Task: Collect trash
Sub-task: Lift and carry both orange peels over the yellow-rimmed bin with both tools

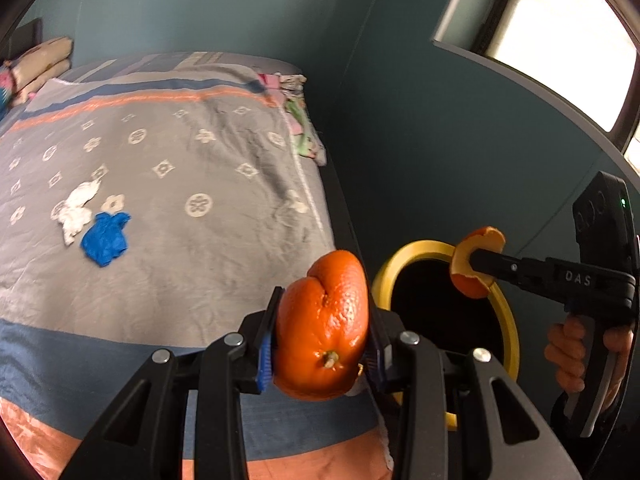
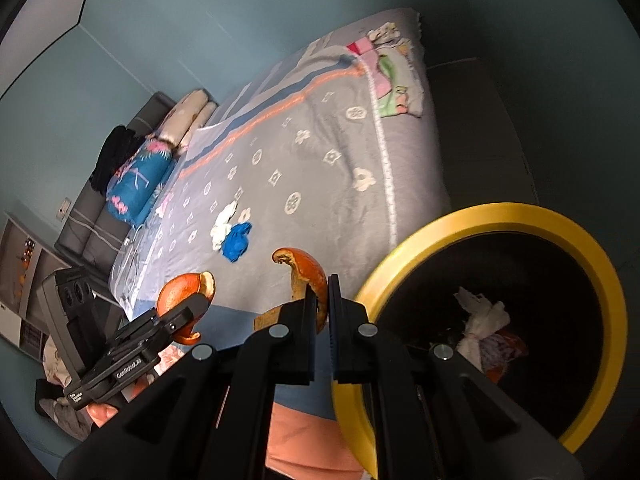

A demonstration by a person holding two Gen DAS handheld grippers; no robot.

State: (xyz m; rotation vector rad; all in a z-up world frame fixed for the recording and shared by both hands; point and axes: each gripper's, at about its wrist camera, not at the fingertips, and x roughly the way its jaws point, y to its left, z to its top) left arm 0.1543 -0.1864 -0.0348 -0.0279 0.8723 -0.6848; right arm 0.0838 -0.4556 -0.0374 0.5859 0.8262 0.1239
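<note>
The bin (image 2: 472,220) with the yellow rim is only partly visible in both views — the left gripper's (image 1: 324,332) black linkage covers its near edge, and the right gripper's (image 2: 320,300) arms hide its lower left. The bin's dark interior swallows detail; white crumpled paper (image 2: 484,316) shows, but the orange-and-purple item beside it cannot be identified. The hand (image 1: 576,356) holding the right gripper is cut off by the lens edge. Shelf contents (image 2: 24,256) at far left are too small to tell.

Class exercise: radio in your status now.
Left gripper clamps big orange peel; right gripper pinches small peel. Yellow-rimmed bin close. Nothing blocking.
</note>
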